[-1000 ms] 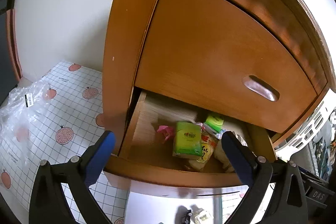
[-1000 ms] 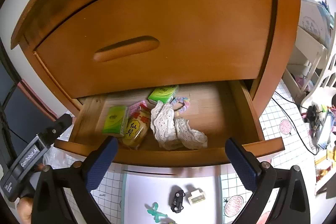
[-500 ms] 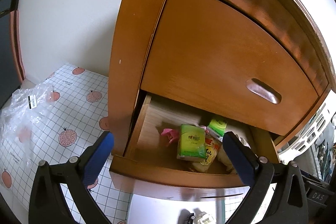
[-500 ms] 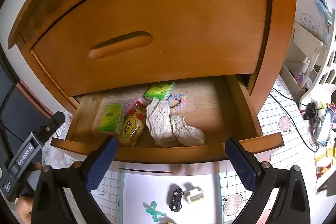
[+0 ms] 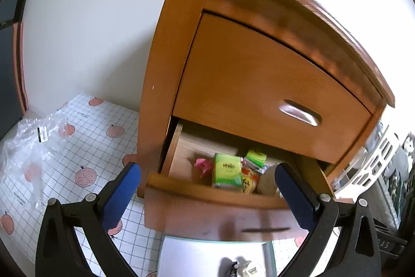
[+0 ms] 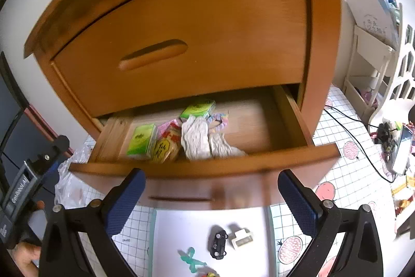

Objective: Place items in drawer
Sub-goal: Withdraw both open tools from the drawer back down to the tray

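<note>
Below, the toy car [image 6: 218, 242] on the white mat [image 6: 181, 230] looks light, hard and slick, so I'd pinch its sides. My right gripper [image 6: 211, 192] and left gripper [image 5: 207, 183] both gape empty before the open drawer [image 6: 259, 162].

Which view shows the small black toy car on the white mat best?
The right wrist view: the black toy car lies whole on the white mat below the drawer. The left wrist view catches only a cut-off, blurred sliver at its bottom edge.
</note>
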